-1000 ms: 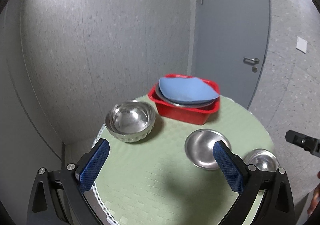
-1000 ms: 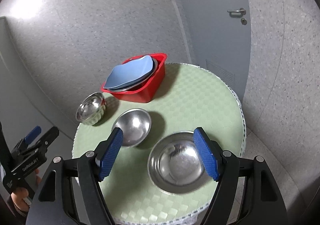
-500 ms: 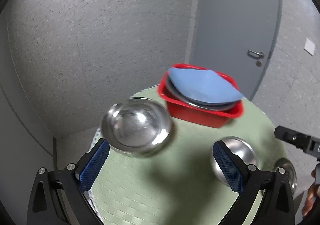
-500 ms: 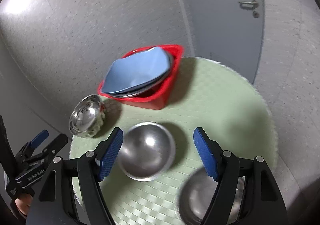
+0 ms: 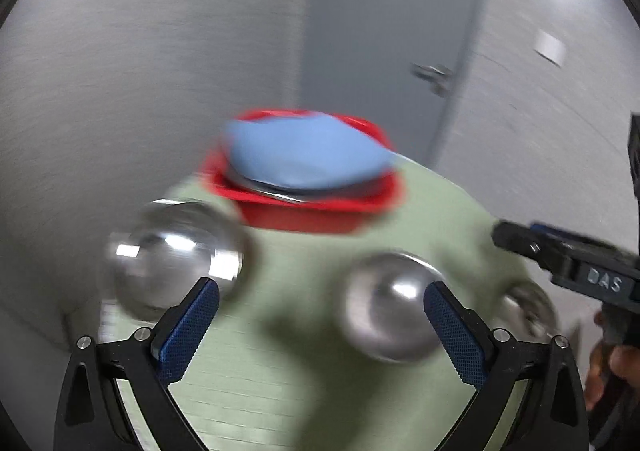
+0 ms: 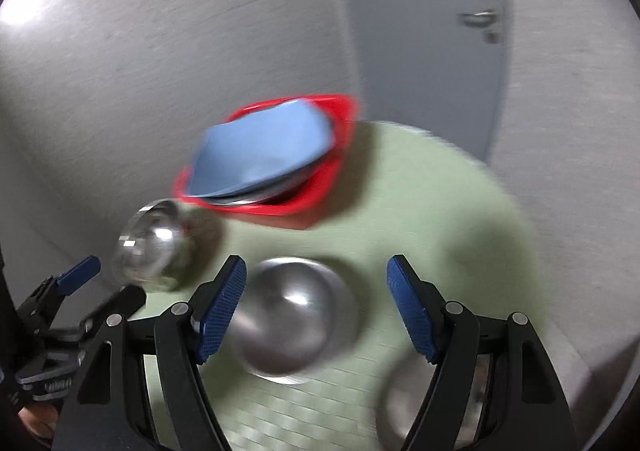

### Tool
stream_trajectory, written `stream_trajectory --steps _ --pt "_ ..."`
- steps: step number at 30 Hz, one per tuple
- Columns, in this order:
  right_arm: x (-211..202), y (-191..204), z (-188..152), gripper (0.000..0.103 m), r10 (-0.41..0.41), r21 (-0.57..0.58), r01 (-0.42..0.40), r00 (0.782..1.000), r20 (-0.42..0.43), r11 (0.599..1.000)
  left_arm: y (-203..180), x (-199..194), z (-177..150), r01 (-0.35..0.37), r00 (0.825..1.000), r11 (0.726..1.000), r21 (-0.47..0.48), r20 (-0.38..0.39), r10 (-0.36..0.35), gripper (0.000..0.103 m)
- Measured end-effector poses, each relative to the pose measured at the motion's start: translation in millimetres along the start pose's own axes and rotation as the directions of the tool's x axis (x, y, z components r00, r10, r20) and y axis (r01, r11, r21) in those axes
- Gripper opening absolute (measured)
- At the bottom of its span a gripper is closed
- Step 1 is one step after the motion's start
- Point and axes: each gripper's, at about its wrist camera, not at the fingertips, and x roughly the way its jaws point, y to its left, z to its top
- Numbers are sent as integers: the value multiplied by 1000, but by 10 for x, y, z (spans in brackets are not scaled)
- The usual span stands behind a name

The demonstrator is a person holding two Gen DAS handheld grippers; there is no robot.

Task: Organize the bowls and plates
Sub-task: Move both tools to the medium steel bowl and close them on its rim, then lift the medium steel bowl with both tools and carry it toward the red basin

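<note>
Three steel bowls [image 5: 176, 255], one red tub [image 5: 304, 207]

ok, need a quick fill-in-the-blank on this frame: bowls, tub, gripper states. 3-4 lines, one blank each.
1. The blue plate lies in a tub whose colour is ____.
2. The number of steel bowls on the green table outside the tub is ____.
3. The right gripper has its jaws ____, with nothing held.
4. The middle bowl sits in front of the ____ gripper's fingers.

Missing words: red; three; open; right
</note>
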Motion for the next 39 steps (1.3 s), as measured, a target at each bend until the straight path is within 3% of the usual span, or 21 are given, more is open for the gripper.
stream_trajectory --steps 2,5,8,12,13,14,17,21,22,23,30,34,39 --pt "-136 -249 -111 75 -83 16 83 997 1 996 -314 123 -56 76 996 996 52 -52 -74 94" --pt "-312 -640 -323 75 -196 48 196 981 -15 979 -647 241 -97 140 987 984 110 -98 -130 90" --pt "-352 -998 -528 75 -220 105 226 973 -65 968 -823 391 -135 155 980 981 118 -146 -137 84" --pt "-227 -1256 -717 75 -161 162 182 978 -134 970 -941 599 -138 149 969 981 125 -215 -120 68" --pt "-171 -1296 -757 75 -141 176 167 978 -153 970 -965 655 -146 143 965 981 130 -239 -109 56" --pt "-123 -1319 -789 75 -115 189 145 980 -163 971 -985 701 -150 138 961 981 136 -259 -99 52" --pt "-10 -1296 -868 63 -58 203 98 980 -191 974 -1079 761 -138 133 953 980 148 -290 -86 42" --pt "125 -1271 -900 38 5 218 43 976 -216 975 -1284 855 -146 167 937 971 169 -335 -103 19" --pt "109 -1292 -928 27 12 219 37 976 -218 975 -1317 872 -139 165 938 971 175 -331 -99 18" --pt "116 -1292 -929 25 20 224 31 975 -221 974 -1318 864 -127 170 939 970 176 -327 -106 18" --pt "-92 -1201 -790 24 3 199 34 983 -181 979 -1146 651 60 202 959 965 169 -235 -160 15" --pt "-209 -937 -520 24 19 157 3 990 -140 988 -775 359 209 176 974 976 127 -165 -154 15" --pt "-147 -342 -145 24 92 79 -84 991 -102 993 -151 92 445 82 994 995 63 -74 -77 15"
